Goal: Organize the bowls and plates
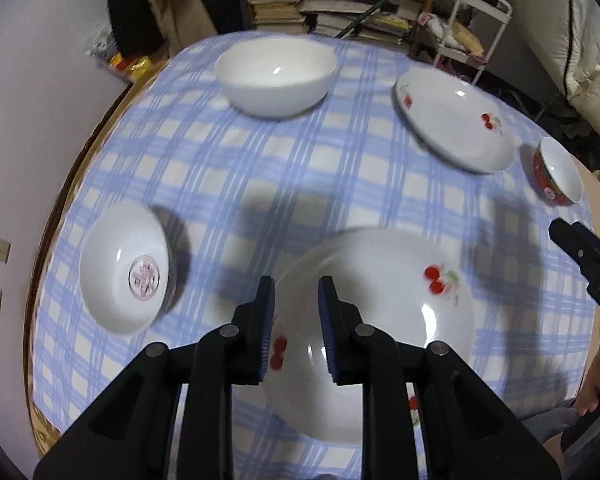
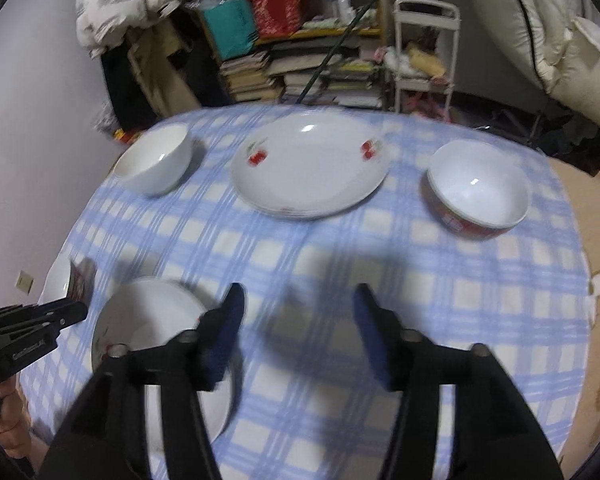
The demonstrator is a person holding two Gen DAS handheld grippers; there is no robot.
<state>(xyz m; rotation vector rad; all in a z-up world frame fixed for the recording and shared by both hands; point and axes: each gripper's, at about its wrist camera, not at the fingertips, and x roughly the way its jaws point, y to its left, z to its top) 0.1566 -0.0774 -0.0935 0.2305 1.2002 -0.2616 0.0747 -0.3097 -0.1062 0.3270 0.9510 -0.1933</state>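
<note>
The left tongs point(image 1: 296, 308) hover with a narrow gap over the near cherry plate point(image 1: 380, 320) at the lower centre of the left wrist view, gripping nothing. The right tongs point(image 2: 298, 332) stand wide and empty above the checked cloth of the desk point(image 2: 420, 300). A second cherry plate point(image 2: 310, 170) sits at the upper centre of the right wrist view, a plain white bowl point(image 2: 154, 164) to its left, and a red-sided bowl point(image 2: 476, 194) to its right. A bowl with a red seal inside point(image 1: 126, 268) lies at the left of the left wrist view.
</note>
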